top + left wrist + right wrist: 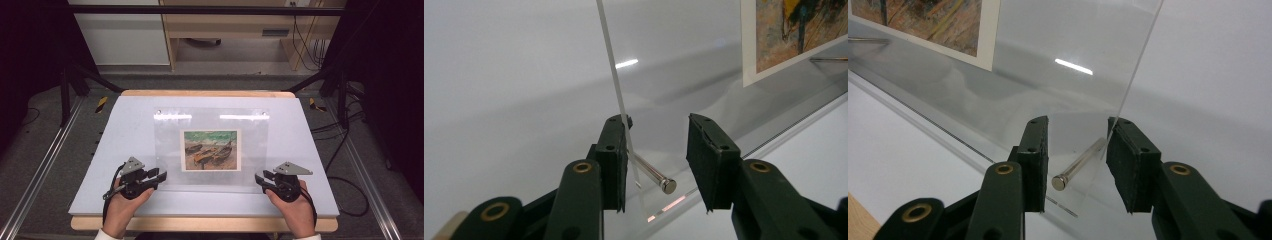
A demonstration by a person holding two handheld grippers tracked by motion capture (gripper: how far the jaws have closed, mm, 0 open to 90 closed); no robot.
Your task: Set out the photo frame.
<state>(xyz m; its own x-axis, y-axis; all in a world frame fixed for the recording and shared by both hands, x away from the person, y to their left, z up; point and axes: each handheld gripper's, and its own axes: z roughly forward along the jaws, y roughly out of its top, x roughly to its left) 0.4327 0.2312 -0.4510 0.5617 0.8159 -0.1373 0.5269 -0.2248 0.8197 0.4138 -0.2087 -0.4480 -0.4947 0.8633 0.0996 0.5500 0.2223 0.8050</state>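
A clear acrylic picture frame [212, 125] lies on the white board [125, 130], with a print of boats [210, 150] under its sheet. My left gripper [161, 176] is at the frame's near left corner and my right gripper [260, 178] at its near right corner. In the left gripper view, the left gripper [658, 125] is open around a metal pin [654, 175], and the sheet's edge [614, 75] runs by its left jaw. In the right gripper view, the right gripper [1078, 125] is open around another pin [1079, 164], with the sheet's edge [1140, 65] against its right jaw. Neither pin is pinched.
The board rests on a wooden table [200, 93]. Two small fasteners [159, 112] sit in the frame's far corners. Black stand legs [65, 95] flank the table, cables [345, 145] trail on the floor at right, and a cabinet [225, 30] stands behind.
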